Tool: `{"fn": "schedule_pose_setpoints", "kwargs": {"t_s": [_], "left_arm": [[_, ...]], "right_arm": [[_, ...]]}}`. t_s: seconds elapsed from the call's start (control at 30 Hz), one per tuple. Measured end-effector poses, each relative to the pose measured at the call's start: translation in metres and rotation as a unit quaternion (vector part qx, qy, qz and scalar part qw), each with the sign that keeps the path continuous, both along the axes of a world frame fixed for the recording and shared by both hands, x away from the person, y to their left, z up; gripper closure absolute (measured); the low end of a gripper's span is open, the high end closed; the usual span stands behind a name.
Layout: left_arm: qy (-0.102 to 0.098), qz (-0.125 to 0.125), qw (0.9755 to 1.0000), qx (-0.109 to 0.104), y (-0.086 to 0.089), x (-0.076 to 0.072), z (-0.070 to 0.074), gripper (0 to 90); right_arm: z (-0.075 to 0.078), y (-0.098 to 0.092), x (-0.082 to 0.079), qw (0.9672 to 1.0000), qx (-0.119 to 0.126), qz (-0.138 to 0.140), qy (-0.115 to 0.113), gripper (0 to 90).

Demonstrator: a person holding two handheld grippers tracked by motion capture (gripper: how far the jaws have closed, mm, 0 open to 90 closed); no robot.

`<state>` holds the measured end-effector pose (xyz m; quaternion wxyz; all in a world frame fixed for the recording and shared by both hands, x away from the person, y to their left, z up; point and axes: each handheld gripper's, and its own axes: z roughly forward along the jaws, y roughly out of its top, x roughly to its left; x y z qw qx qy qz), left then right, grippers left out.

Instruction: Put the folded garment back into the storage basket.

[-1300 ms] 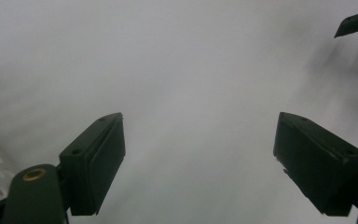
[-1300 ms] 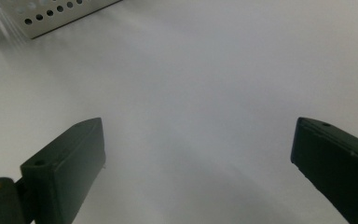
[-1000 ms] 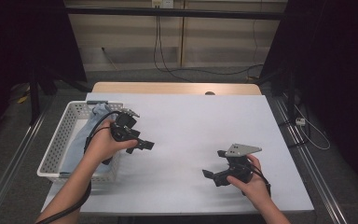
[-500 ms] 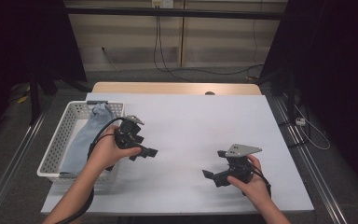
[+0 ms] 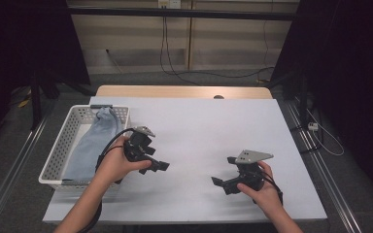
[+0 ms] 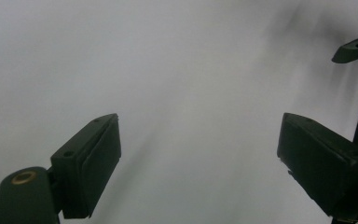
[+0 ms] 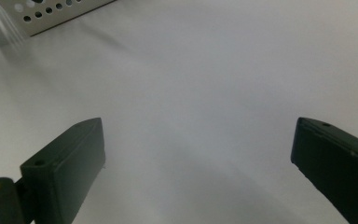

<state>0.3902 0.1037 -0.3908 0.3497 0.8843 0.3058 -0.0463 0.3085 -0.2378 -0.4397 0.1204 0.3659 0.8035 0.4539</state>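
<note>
High view: we have a white perforated plastic basket (image 5: pixel 58 145) at the left edge of the white table (image 5: pixel 209 126), with a light blue-grey folded cloth (image 5: pixel 90 145) lying lengthwise inside it, top end draped up against the far wall. Left gripper (image 5: pixel 156 166) sits over the table just right of the basket, jaws apart, nothing in them, pointing toward table centre. Right gripper (image 5: pixel 222 183) low over the table near the front right, well apart from the basket, jaws also apart and empty.

Left gripper view: both black jaws wide, bare white table (image 6: pixel 177 70) between them. Tip of the right gripper (image 6: pixel 356 46) at the upper right edge.

Right gripper view: jaws spread wide, bare table (image 7: pixel 205 93) between. Corner of the basket (image 7: pixel 51 14) top left, far off.

Handling call: the cloth looks soft, light and limp, so it will sag and drag, not slip. We'd pinch the bunched upper end near the basket's far wall, or a long edge with both grippers, and lift clear of the rim so it doesn't tip the light basket.
</note>
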Motion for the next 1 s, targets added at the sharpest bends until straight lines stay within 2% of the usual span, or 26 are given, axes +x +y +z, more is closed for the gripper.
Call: {"fn": "schedule_pose_setpoints", "kwargs": {"t_s": [0.23, 0.3, 0.37, 0.73, 0.9, 0.93, 1.0], "left_arm": [[0.001, -0.006, 1.0, -0.006, -0.004, -0.008, -0.004, 13.4], [-0.006, -0.009, 0.9999, 0.001, -0.005, -0.009, -0.004, 13.4], [-0.005, -0.009, 0.9999, -0.006, -0.007, -0.012, -0.006, 13.4], [-0.002, -0.015, 0.9998, -0.011, -0.008, -0.022, -0.017, 13.0], [-0.002, -0.014, 0.9998, -0.015, -0.006, -0.023, -0.017, 12.7], [0.002, -0.017, 0.9996, -0.023, -0.005, -0.023, -0.018, 12.6], [0.002, -0.018, 0.9995, -0.024, -0.005, -0.023, -0.019, 12.5]], "right_arm": [[0.0, -0.001, -0.001, 1.0, 0.001, 0.0, -0.001, 2.7], [0.0, -0.001, -0.001, 1.0, 0.001, -0.001, -0.001, 2.7], [0.0, -0.001, -0.001, 1.0, 0.0, 0.0, -0.001, 2.7], [0.0, -0.002, -0.002, 1.0, 0.0, 0.001, -0.001, 2.7], [-0.001, -0.003, -0.002, 1.0, -0.001, 0.001, 0.0, 2.7], [-0.001, -0.005, -0.002, 1.0, -0.003, 0.001, -0.001, 2.7], [-0.001, -0.006, -0.002, 1.0, -0.002, 0.001, 0.0, 2.7]]}}
